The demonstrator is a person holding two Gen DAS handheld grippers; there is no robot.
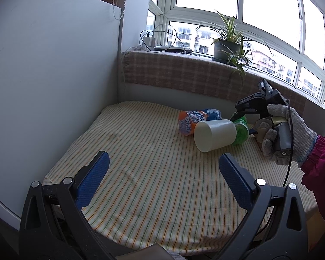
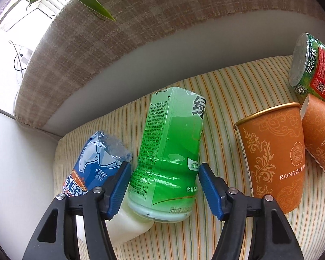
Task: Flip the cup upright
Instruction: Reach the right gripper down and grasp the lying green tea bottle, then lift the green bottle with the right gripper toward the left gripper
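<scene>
White plastic, the cup (image 1: 214, 134) lies on its side on the striped cloth (image 1: 140, 162), wedged against the green bottle (image 2: 169, 151). Your right gripper (image 2: 163, 185) straddles that bottle, jaws spread, gripping nothing; closing here grabs the wrong thing. Your left gripper (image 1: 162, 179) gapes empty.

My left tool (image 1: 162, 166) has black plastic arms with triangular cut-outs, silver screw heads at the joints, and blue textured pads (image 1: 93, 179) on its fingers. My right tool (image 2: 163, 186) is built the same: black frame, silver screws, blue ribbed pads (image 2: 210, 189). My right hand (image 1: 286, 136) wears a white knitted glove with a blue-stitched cuff, below it a magenta sleeve (image 1: 320, 164) gathered at the wrist. A thin black cable (image 1: 289, 162) runs past the glove.
</scene>
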